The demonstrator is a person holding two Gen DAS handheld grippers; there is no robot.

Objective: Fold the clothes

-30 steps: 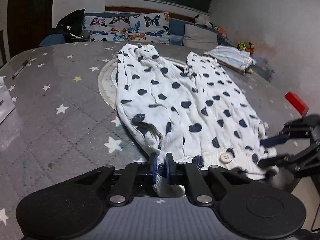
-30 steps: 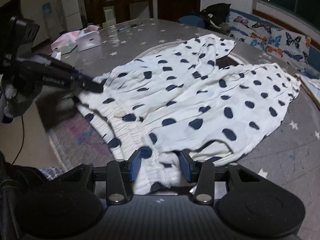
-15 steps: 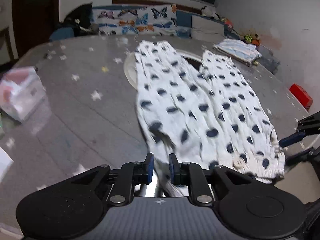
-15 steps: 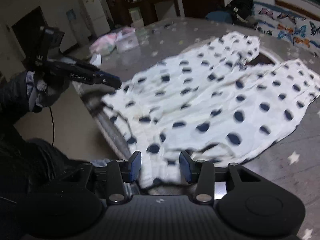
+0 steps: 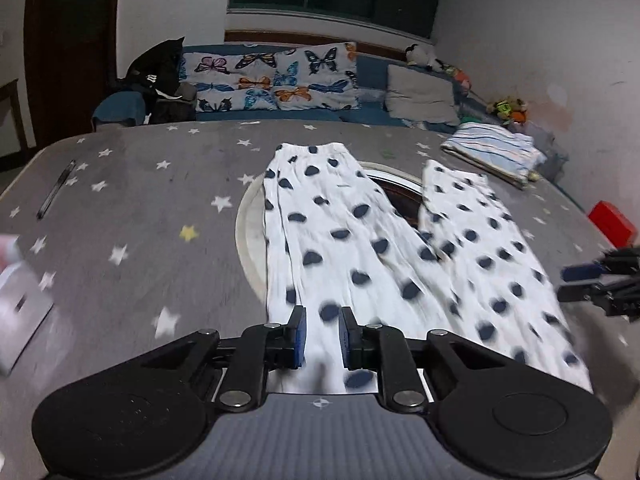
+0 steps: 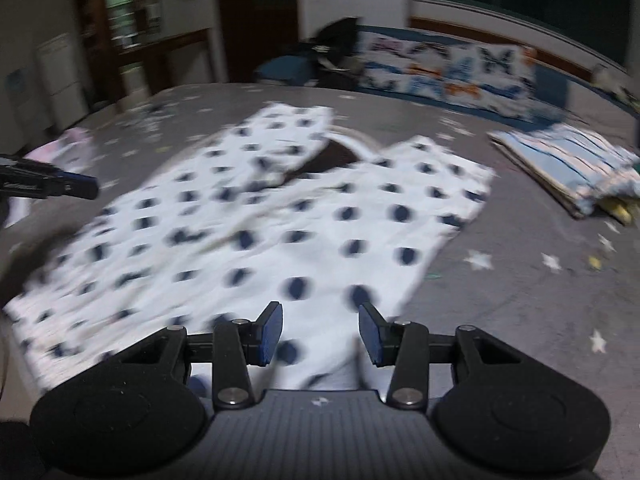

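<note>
White trousers with dark blue dots [image 5: 360,248] lie flat on the grey star-patterned table [image 5: 140,208], legs pointing away, waist near me. My left gripper [image 5: 322,336] hovers over the waist's left corner, jaws apart, nothing between them. My right gripper [image 6: 320,332] is wide open above the waist's right side of the trousers [image 6: 280,216] and empty. The right gripper also shows in the left wrist view [image 5: 600,284]. The left gripper shows in the right wrist view [image 6: 52,186].
Folded striped clothes [image 5: 496,154] lie at the far right of the table. A red box [image 5: 612,222] sits at the right edge. A pen [image 5: 54,192] and a white packet [image 5: 16,300] lie at the left. A sofa with butterfly cushions [image 5: 276,76] stands behind.
Both grippers have let go of the waistband and lifted back. The left opened from shut, the right opened wider. The trousers now lie spread and flat.
</note>
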